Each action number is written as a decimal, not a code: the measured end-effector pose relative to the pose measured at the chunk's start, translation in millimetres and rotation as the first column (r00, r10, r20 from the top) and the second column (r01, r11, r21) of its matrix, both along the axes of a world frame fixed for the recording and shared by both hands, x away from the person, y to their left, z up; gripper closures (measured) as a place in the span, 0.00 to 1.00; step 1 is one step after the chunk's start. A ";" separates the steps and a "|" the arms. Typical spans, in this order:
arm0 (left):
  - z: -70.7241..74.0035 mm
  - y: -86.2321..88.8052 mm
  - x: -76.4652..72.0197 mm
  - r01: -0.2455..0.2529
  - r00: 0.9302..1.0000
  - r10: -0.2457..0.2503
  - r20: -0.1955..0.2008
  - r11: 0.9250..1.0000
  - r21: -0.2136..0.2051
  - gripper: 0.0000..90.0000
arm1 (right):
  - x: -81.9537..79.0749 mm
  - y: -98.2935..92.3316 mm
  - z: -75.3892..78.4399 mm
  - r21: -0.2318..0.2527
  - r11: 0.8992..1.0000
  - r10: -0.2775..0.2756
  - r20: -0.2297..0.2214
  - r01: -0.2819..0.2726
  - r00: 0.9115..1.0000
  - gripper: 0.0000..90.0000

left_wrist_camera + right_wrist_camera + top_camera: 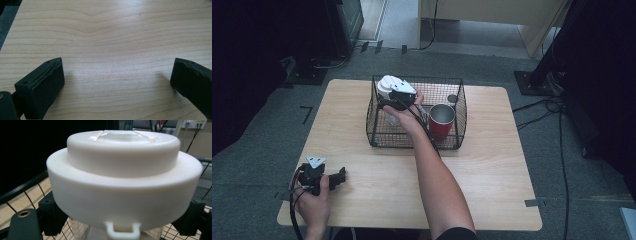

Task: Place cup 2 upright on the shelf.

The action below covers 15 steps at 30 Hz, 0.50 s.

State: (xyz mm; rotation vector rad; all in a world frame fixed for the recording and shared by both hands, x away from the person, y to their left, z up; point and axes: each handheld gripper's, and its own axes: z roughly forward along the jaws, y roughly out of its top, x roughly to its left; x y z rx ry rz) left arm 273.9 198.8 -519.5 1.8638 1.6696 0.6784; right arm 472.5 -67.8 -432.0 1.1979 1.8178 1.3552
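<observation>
At the near left corner of the wooden table (377, 180) we see the left gripper (343, 176) lying low over the bare wood, its jaws spread wide with nothing between them (in the left gripper view only wood grain lies between the two black pads), and we judge that it is parked there to stay out of the way of the working arm. Moving right and farther off, the black wire basket (377, 135) sits at the middle of the table toward its far edge, open at the top so that things can be lowered in from above. Over its left half the right gripper (398, 102) reaches in, clenched on a clear bottle with a white lid (125, 177): in the right gripper view the broad lid looms just above the jaws, which pinch the clear body right under it, a grip that we think lets the bottle hang upright. The bottle is at the basket's left side, partly below the rim; whether its base already rests on the mesh floor we cannot tell. To its right, inside the same basket, a red cup (441, 122) stands upright against the right wall, leaving the left half free for the bottle
</observation>
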 end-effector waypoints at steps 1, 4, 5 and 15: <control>0.0 0.0 0.0 0.000 1.000 0.000 0.000 1.000 0.000 0.00 | 0.6 -0.4 -1.4 -0.008 1.000 0.005 0.000 -0.005 1.000 0.18; 0.0 0.1 0.0 0.001 1.000 -0.001 -0.001 1.000 0.001 0.00 | 0.4 -0.6 -3.7 -0.022 1.000 0.022 0.005 -0.022 1.000 0.18; 0.0 0.1 0.0 0.001 1.000 -0.001 -0.001 1.000 0.001 0.00 | -0.1 -0.5 -3.7 -0.027 0.999 0.027 0.006 -0.027 1.000 0.18; 0.0 0.0 0.0 0.001 1.000 -0.001 0.000 1.000 0.001 0.00 | -5.8 -2.4 1.0 -0.037 0.995 0.086 -0.032 -0.087 0.996 0.03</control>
